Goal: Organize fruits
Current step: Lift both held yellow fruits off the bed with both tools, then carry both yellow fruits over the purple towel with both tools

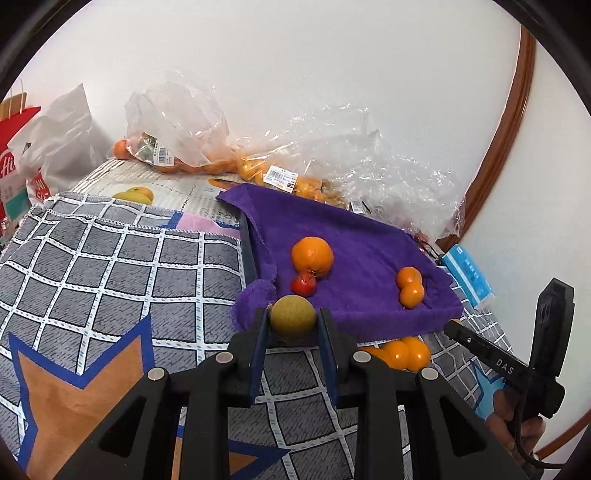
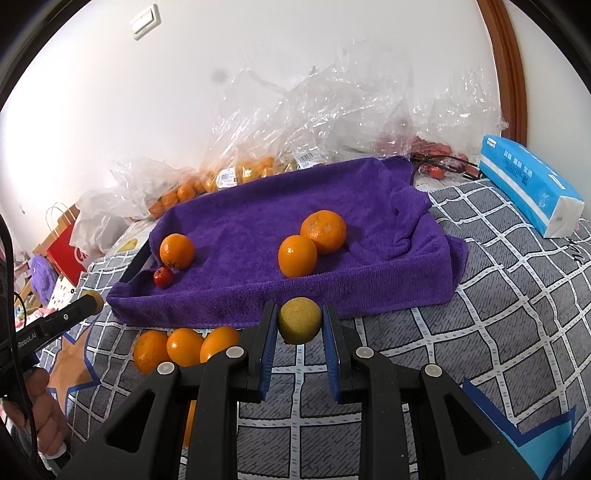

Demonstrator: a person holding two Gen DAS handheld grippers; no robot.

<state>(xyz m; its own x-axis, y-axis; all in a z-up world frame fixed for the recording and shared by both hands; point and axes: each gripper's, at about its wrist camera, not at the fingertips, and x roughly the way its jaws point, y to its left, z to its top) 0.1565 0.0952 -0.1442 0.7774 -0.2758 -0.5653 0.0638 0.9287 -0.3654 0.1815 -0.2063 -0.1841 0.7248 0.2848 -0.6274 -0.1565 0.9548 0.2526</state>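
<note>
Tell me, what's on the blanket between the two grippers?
Three oranges lie on the checked blanket between the left gripper and the right gripper, each holding a yellow-green fruit. Both wrist views show them.

You had a grey checked cloth (image 1: 110, 266) with orange and blue stars spread under everything. Beyond its far edge lay printed newspaper (image 1: 177, 184). A red paper bag (image 1: 14, 162) and a white plastic bag (image 1: 62, 136) stood at the left. A blue tissue pack (image 2: 532, 188) lay on the cloth beside the brown door frame (image 2: 506, 62). A white wall switch (image 2: 146, 20) sat high on the wall.
</note>
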